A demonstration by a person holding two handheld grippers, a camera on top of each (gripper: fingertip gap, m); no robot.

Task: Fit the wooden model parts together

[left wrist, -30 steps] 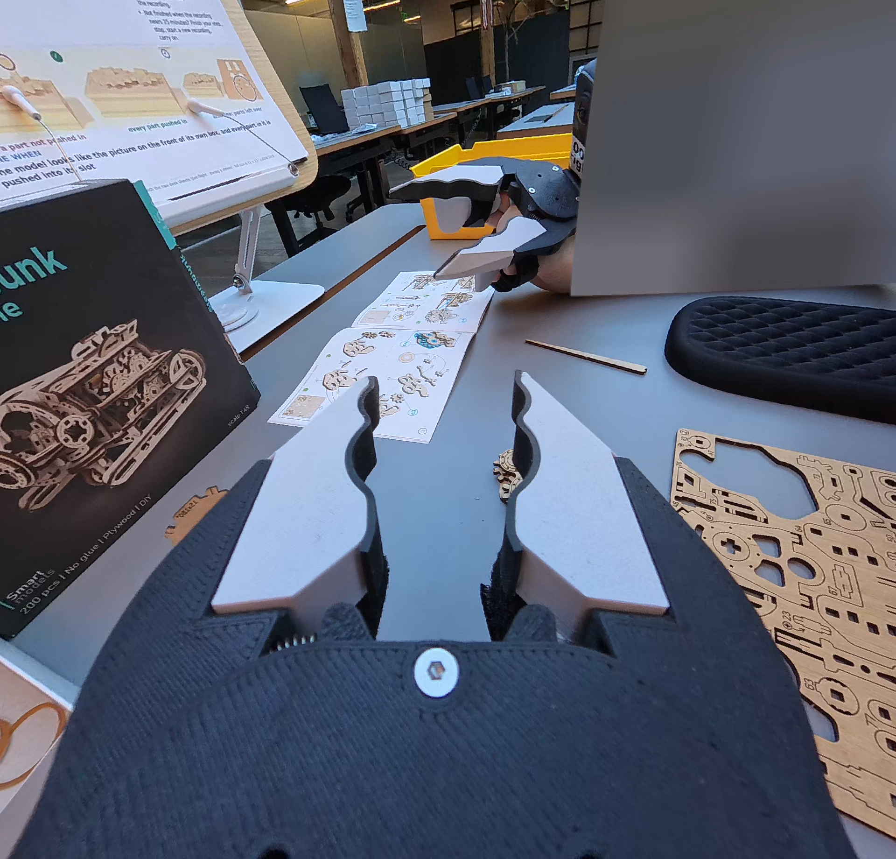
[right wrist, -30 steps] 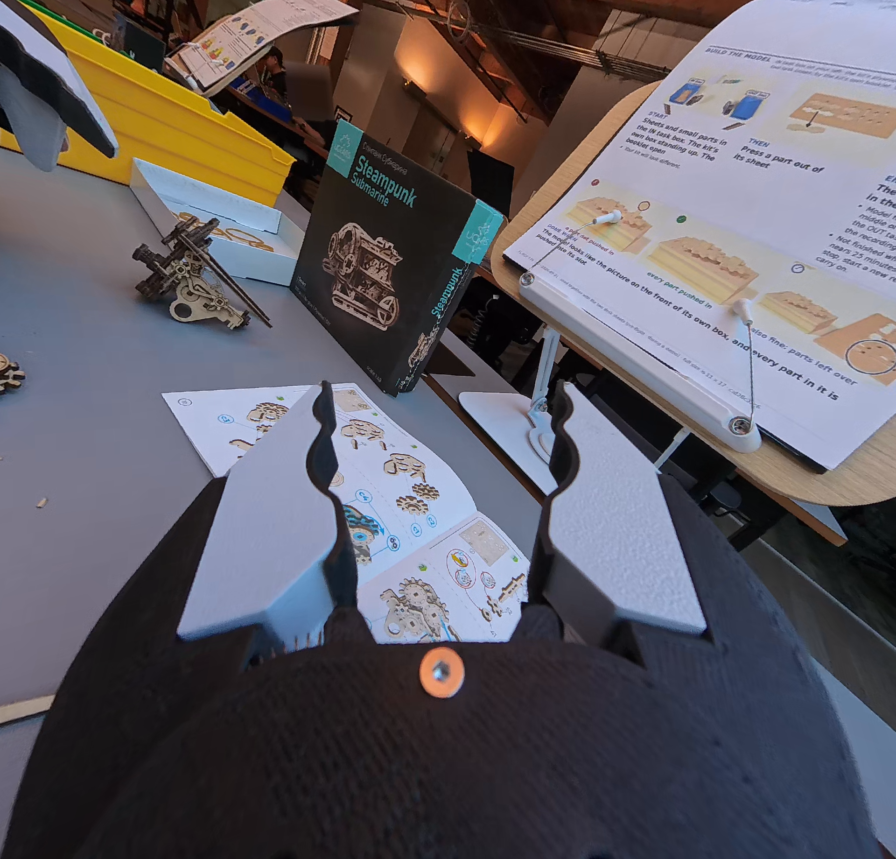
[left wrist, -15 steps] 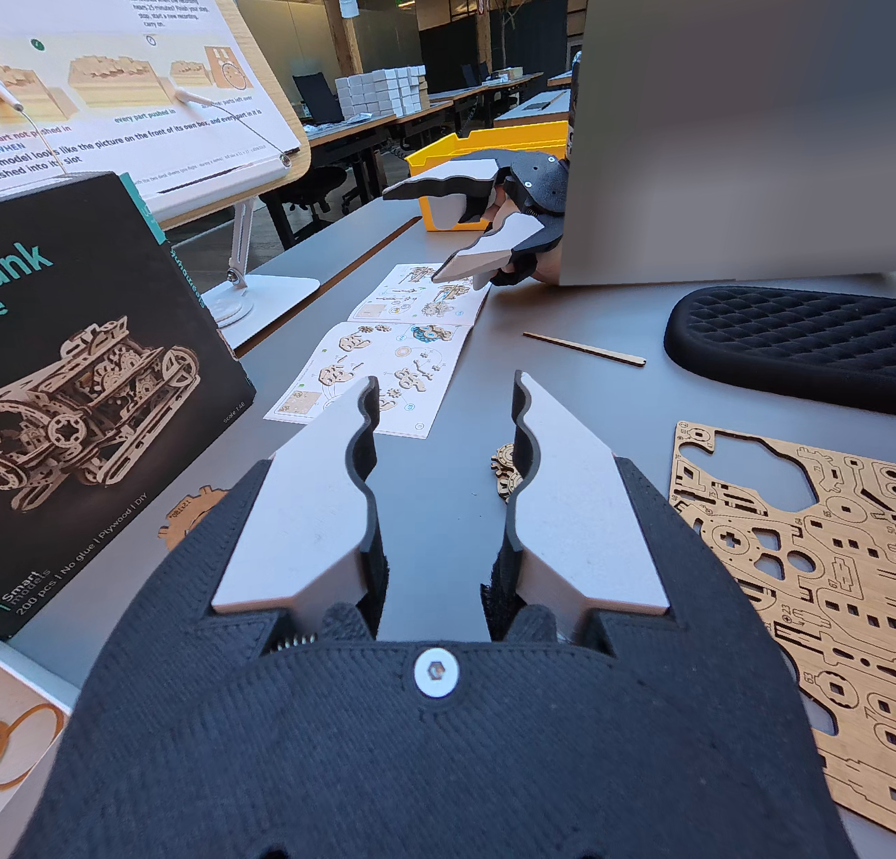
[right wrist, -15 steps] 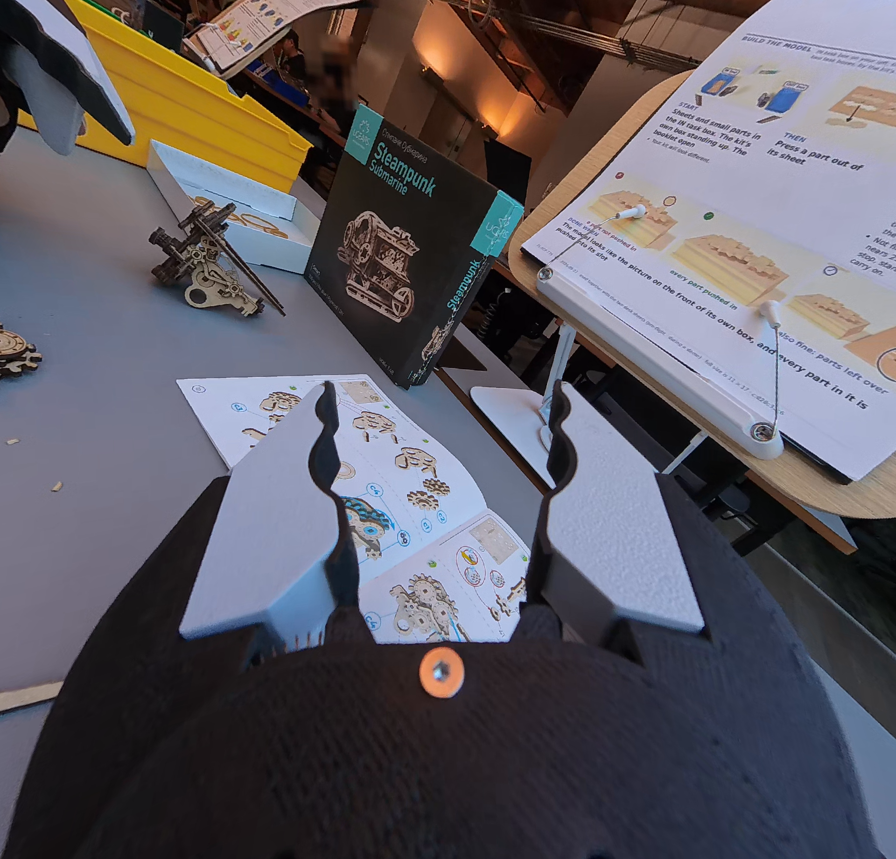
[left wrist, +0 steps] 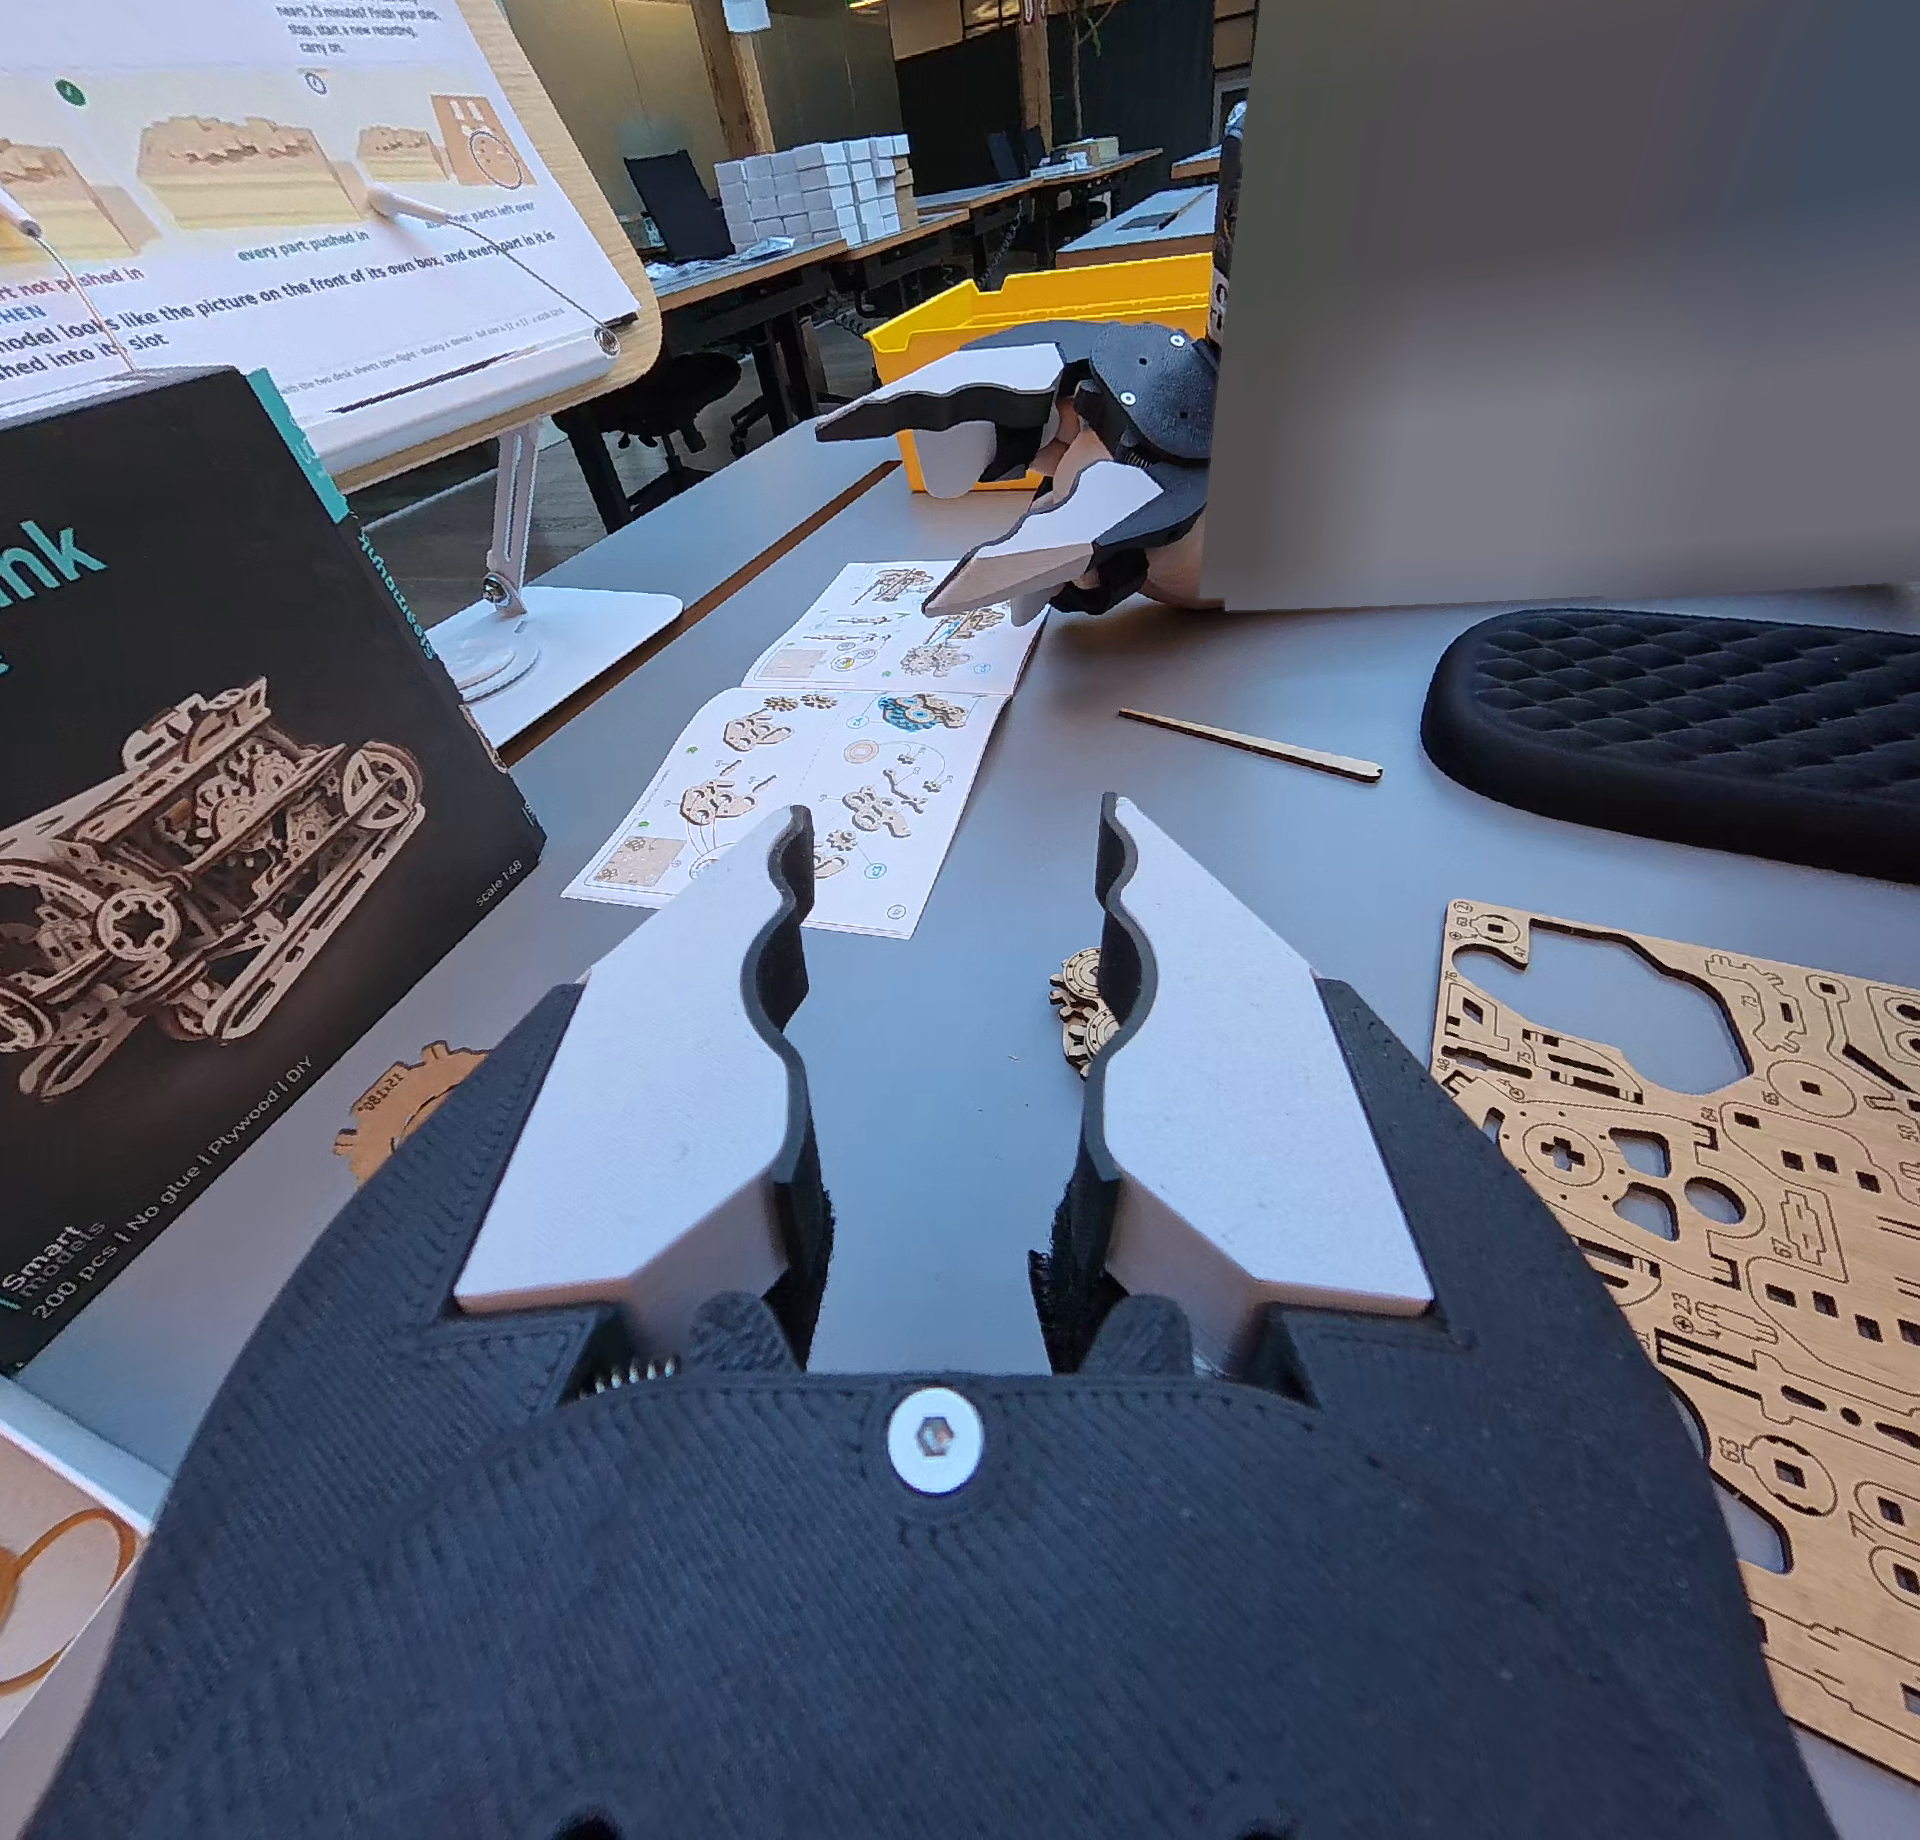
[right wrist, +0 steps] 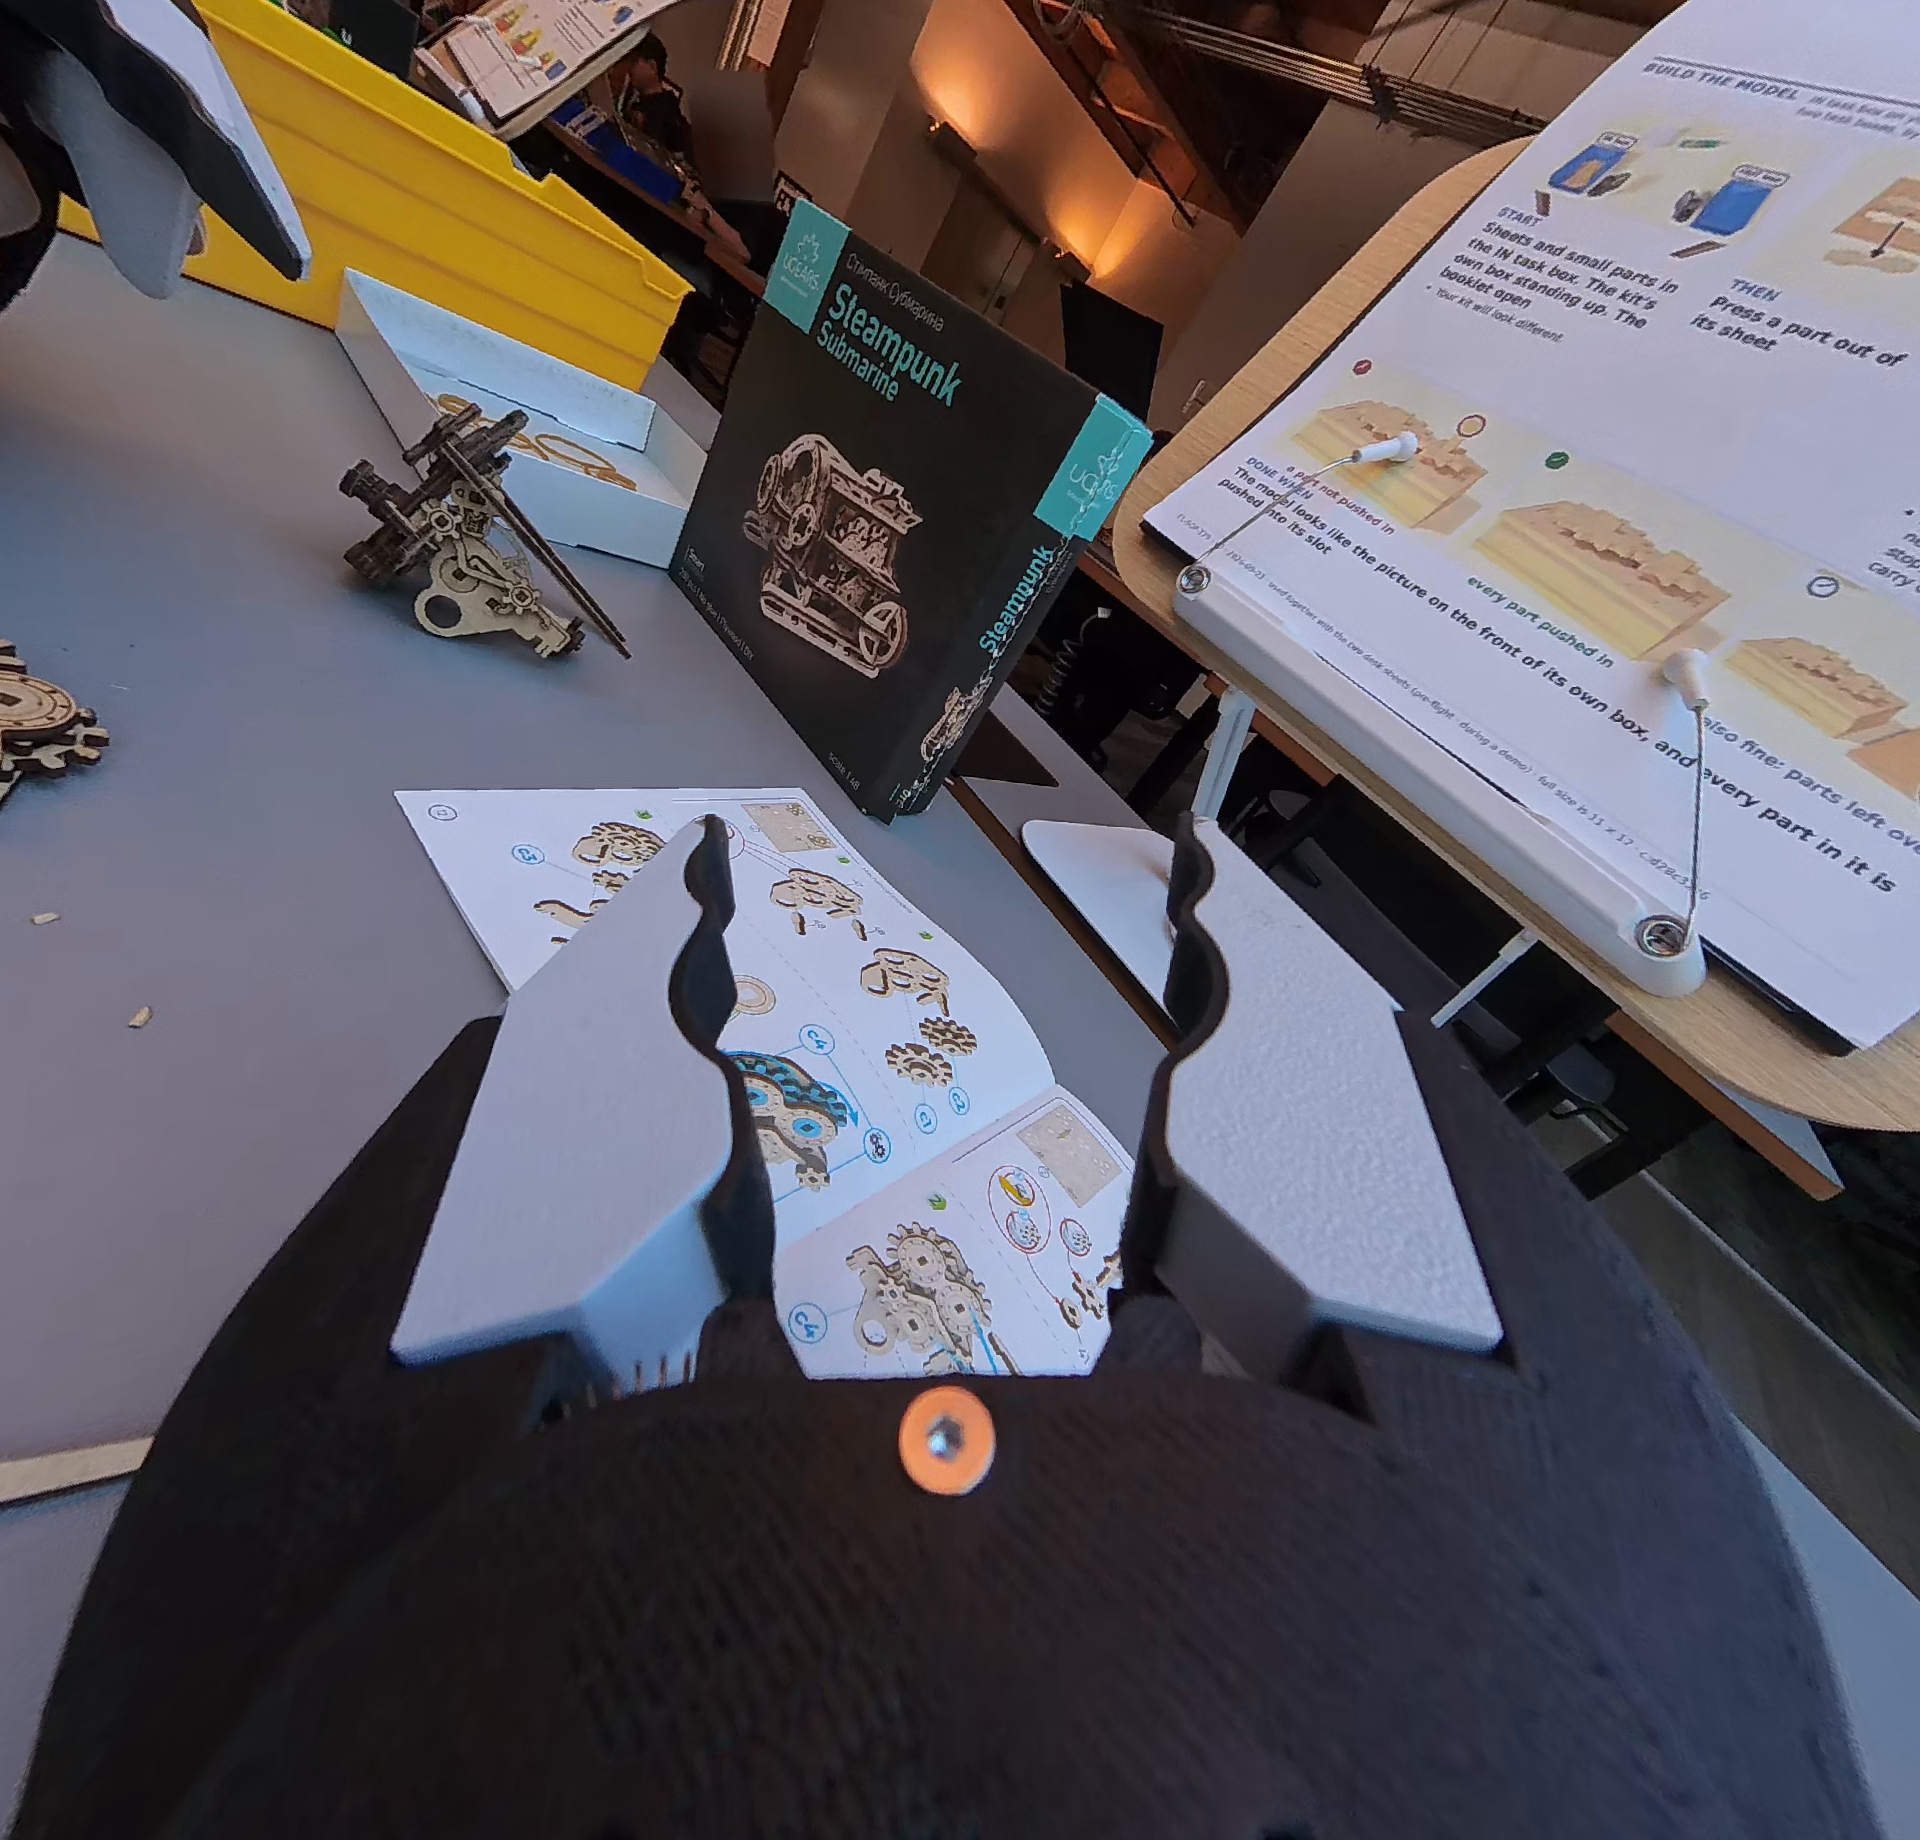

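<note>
My left gripper (left wrist: 951,891) hangs low over the grey table (left wrist: 1299,855), jaws parted a moderate way and empty. Leftmost stands the black kit box (left wrist: 208,803), then the open instruction booklet (left wrist: 831,762). Just past my right fingertip lie small wooden gear parts (left wrist: 1081,1001), and further right lies the laser-cut plywood sheet (left wrist: 1714,1219).

My right gripper (right wrist: 951,855) hovers over the booklet, jaws wide apart, nothing in them. The part-built wooden assembly (right wrist: 468,543) stands well to its left, clear of both grippers.

My worry: the gears are thin and flat on the table, so a pinch could skid them away or snap a tooth. Dropping my right jaws could crease the booklet's raised page.

The tabletop is smooth, with wood crumbs on it. Beyond are a yellow bin (right wrist: 416,190), an instruction stand (right wrist: 1558,647) and rows of desks in a dim workshop.
</note>
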